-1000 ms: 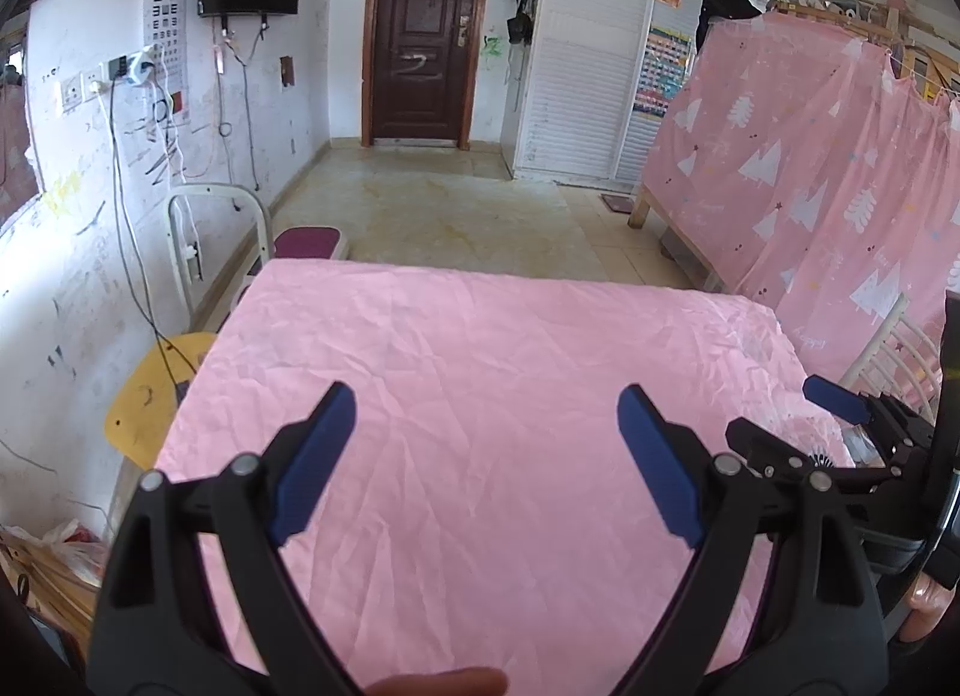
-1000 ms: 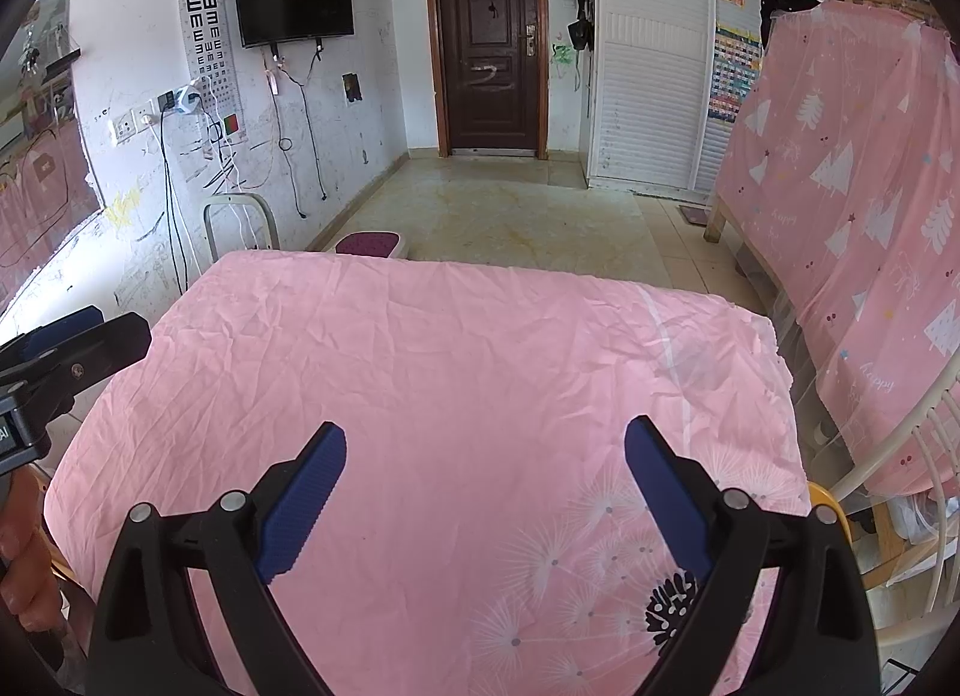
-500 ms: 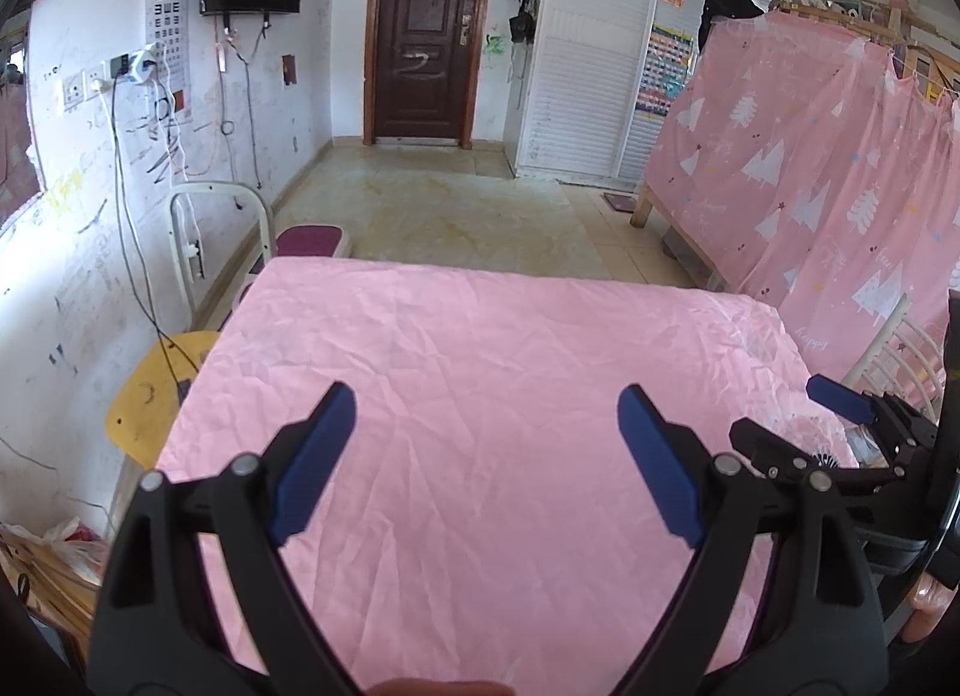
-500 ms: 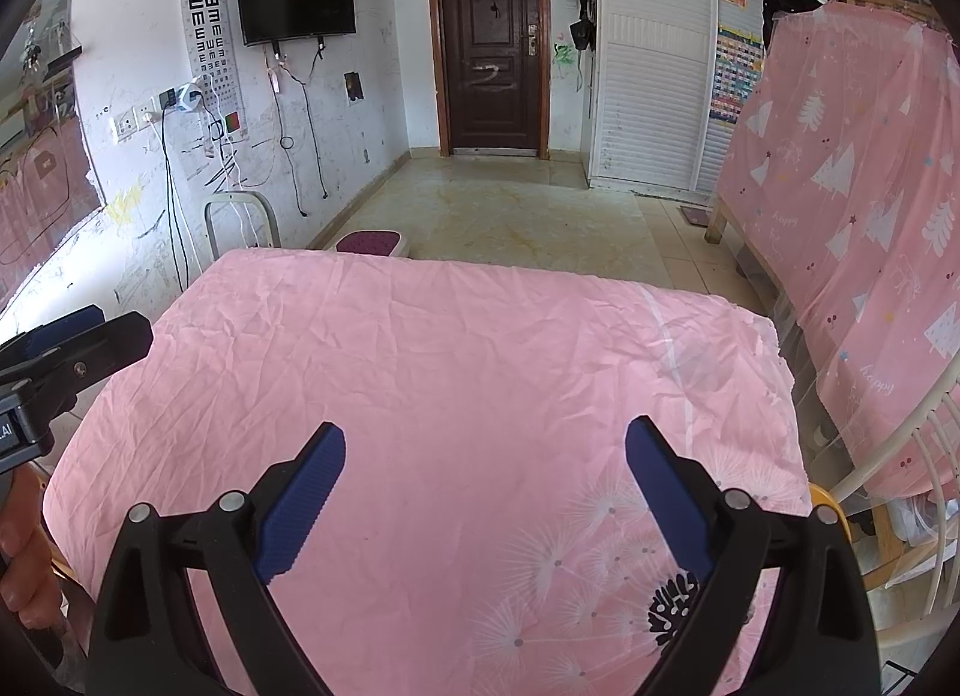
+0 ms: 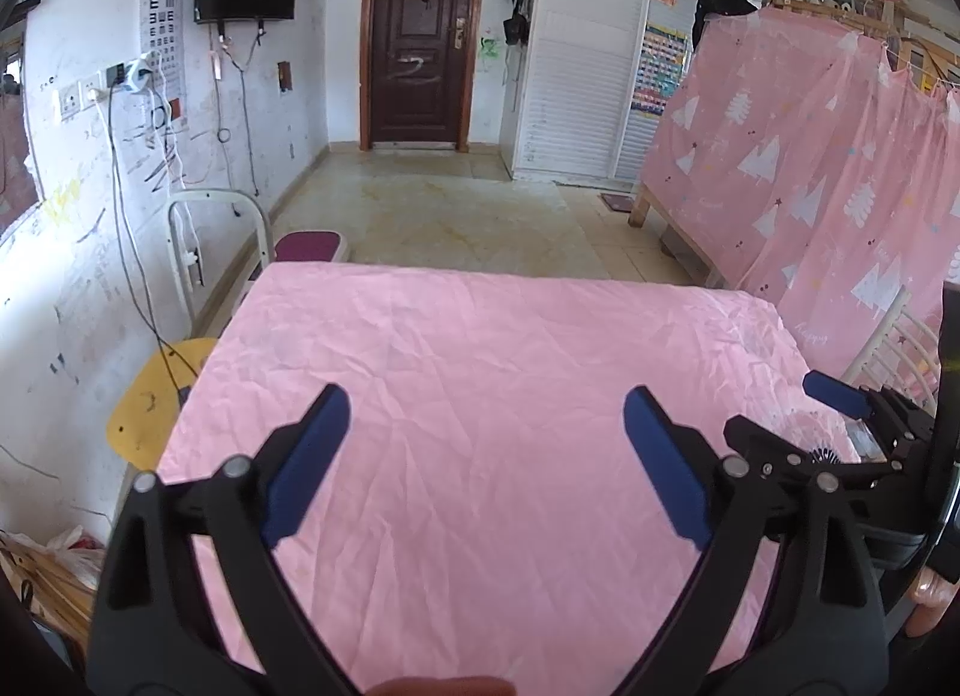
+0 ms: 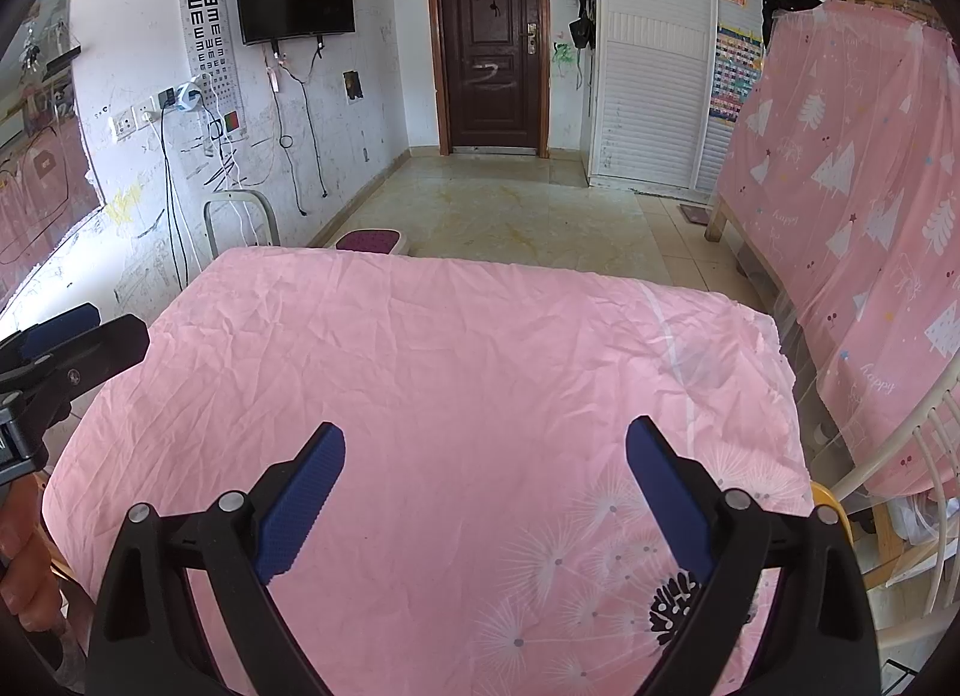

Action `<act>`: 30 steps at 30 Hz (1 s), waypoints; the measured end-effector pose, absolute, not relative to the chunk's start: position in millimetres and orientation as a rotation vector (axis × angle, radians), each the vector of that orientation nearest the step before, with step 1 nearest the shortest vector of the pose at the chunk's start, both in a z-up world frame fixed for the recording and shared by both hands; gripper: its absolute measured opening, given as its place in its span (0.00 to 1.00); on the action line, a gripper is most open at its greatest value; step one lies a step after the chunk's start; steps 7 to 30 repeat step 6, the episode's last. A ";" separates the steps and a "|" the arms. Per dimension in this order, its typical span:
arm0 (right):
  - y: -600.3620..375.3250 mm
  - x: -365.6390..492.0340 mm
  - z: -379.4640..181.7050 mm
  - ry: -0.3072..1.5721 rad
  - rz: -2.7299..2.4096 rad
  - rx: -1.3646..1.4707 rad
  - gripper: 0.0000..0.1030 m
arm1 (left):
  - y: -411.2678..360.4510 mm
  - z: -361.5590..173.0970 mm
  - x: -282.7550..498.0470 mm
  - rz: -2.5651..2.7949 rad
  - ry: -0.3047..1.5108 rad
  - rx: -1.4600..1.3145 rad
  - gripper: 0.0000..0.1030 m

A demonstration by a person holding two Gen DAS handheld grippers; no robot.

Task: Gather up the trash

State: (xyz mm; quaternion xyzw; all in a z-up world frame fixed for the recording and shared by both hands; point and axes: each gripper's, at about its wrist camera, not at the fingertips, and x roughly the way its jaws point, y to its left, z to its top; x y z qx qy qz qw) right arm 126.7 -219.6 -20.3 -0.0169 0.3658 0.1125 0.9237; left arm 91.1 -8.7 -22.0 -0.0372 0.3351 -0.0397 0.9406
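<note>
The left gripper (image 5: 486, 426) and the right gripper (image 6: 485, 465) are both held above a table draped in a wrinkled pink cloth (image 5: 480, 396), each with its blue-padded jaws spread wide and nothing between them. No trash can be made out on the cloth in either view. A yellow stool (image 5: 153, 396) is seen just beside the table's left edge, a white metal chair frame (image 5: 210, 234) near the far left corner, and a pink tree-patterned curtain (image 6: 852, 168) is hung along the right.
</note>
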 end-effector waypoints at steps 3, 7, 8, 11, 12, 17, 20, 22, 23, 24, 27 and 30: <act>-219.5 127.0 -20.3 0.750 0.231 -0.035 0.82 | -9.0 -21.7 90.7 -0.079 0.684 -0.075 0.86; -219.5 126.8 -20.3 0.751 0.231 -0.034 0.82 | -8.4 -22.0 90.4 -0.078 0.685 -0.077 0.86; -219.5 126.8 -20.3 0.751 0.231 -0.034 0.82 | -8.4 -22.0 90.4 -0.078 0.685 -0.077 0.86; -219.5 126.8 -20.3 0.751 0.231 -0.034 0.82 | -8.4 -22.0 90.4 -0.078 0.685 -0.077 0.86; -219.5 126.8 -20.3 0.751 0.231 -0.034 0.82 | -8.4 -22.0 90.4 -0.078 0.685 -0.077 0.86; -219.5 126.8 -20.3 0.751 0.231 -0.034 0.82 | -8.4 -22.0 90.4 -0.078 0.685 -0.077 0.86; -219.5 126.8 -20.3 0.751 0.231 -0.034 0.82 | -8.4 -22.0 90.4 -0.078 0.685 -0.077 0.86; -219.5 126.8 -20.3 0.751 0.231 -0.034 0.82 | -8.4 -22.0 90.4 -0.078 0.685 -0.077 0.86; -219.5 126.8 -20.3 0.751 0.231 -0.034 0.82 | -8.4 -22.0 90.4 -0.078 0.685 -0.077 0.86; -219.5 126.8 -20.3 0.751 0.231 -0.034 0.82 | -8.4 -22.0 90.4 -0.078 0.685 -0.077 0.86; -219.5 126.8 -20.3 0.751 0.231 -0.034 0.82 | -8.4 -22.0 90.4 -0.078 0.685 -0.077 0.86; -219.5 126.8 -20.3 0.751 0.231 -0.034 0.82 | -8.4 -22.0 90.4 -0.078 0.685 -0.077 0.86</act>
